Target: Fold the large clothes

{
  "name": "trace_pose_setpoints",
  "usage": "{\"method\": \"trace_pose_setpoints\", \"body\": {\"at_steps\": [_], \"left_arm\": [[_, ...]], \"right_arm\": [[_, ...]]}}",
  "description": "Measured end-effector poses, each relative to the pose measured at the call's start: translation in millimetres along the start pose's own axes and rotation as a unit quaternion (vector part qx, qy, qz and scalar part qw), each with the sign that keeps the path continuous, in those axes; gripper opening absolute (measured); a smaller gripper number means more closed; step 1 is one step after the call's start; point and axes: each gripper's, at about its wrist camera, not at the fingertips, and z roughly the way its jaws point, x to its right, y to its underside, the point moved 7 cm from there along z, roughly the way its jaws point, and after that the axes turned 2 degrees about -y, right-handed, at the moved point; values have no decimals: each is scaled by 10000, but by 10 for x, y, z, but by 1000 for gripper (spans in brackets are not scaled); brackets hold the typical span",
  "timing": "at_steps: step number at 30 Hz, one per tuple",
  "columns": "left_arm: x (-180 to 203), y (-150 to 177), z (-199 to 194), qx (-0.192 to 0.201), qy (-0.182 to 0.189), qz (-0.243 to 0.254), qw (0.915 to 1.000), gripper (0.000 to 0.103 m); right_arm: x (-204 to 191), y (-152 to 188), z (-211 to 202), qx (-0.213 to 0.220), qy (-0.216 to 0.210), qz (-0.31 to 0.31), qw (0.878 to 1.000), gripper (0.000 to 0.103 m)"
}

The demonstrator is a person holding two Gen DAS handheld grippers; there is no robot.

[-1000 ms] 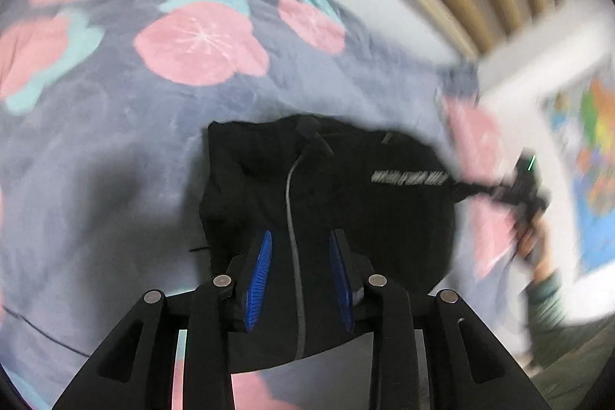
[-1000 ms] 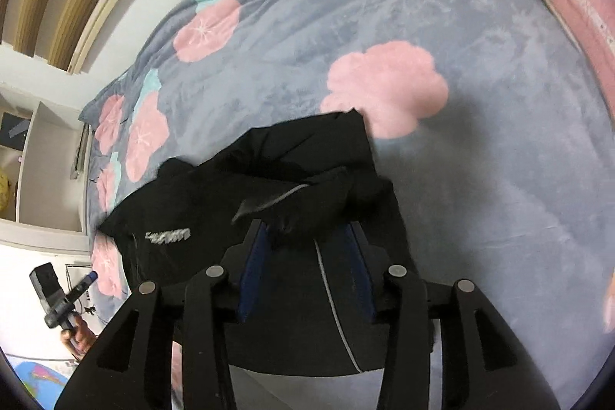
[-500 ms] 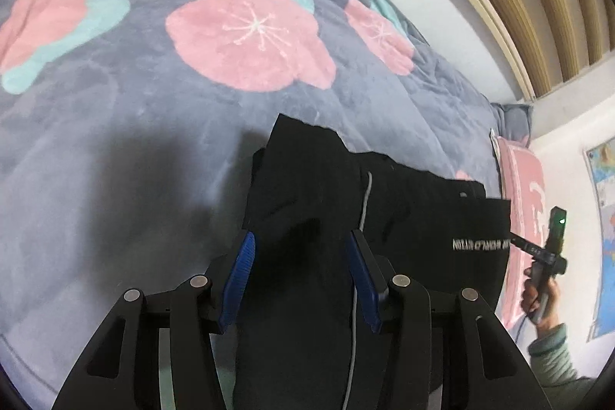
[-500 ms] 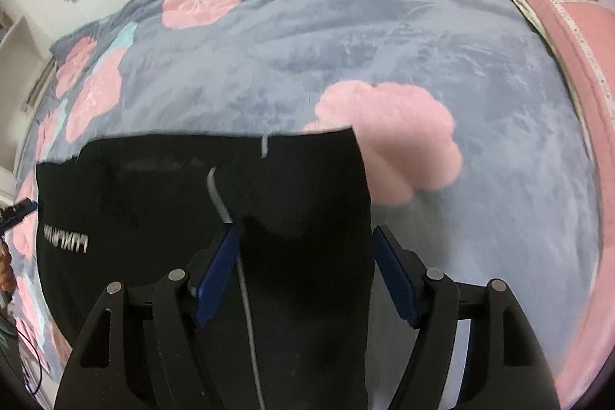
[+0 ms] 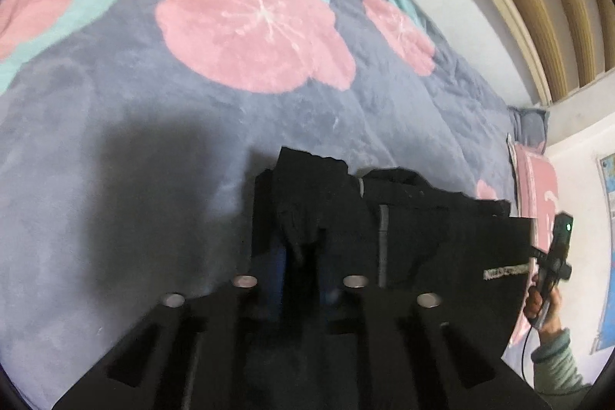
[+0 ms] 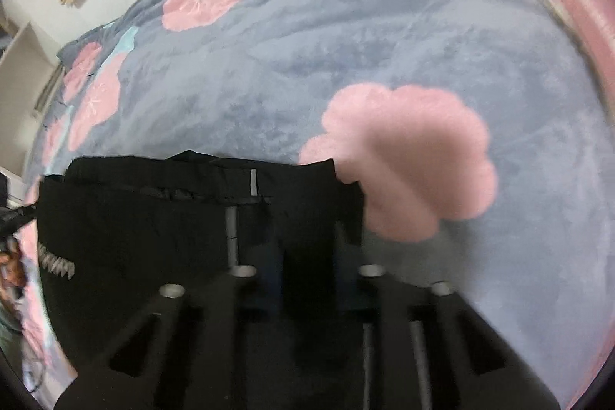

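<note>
Garment (image 5: 415, 241) pinched at both near corners, flat on the bed (image 5: 161, 125).
Left gripper (image 5: 301, 268) has clamped shut; right gripper (image 6: 307, 268), wide moments ago, is closing on cloth, ready for another fold.

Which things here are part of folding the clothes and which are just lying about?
For the job:
- black garment, on the bed
- left tool, shut on a fold of it
- right tool, closing on its cloth

Just there:
- flowered blanket
- pink pillow
- wall map
</note>
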Motion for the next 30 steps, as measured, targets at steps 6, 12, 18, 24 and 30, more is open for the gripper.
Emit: {"method": "trace_pose_setpoints", "body": {"at_steps": [6,12,18,24,30], "left_arm": [[209,-243,-821,933,413,-304,9943,9],[370,-747,-631,1274,-371,5,9912,9],[-137,-660,449,341,-1101,-443,9923,10],[-366,-547,688,12,-799,-734,9941,29],[-351,-597,163,90,-710,-589,9957,37]], "right_arm": [[-156,-230,-822,1035,1009,-544,9880,13],[-212,-929,-652,1111,1549,-623,9797,13],[-2,-790,535,-18,1768,-483,9831,13],[63,-602,789,-255,1481,-311,9881,21],[198,-596,231,-55,619,456,9970,42]]}}
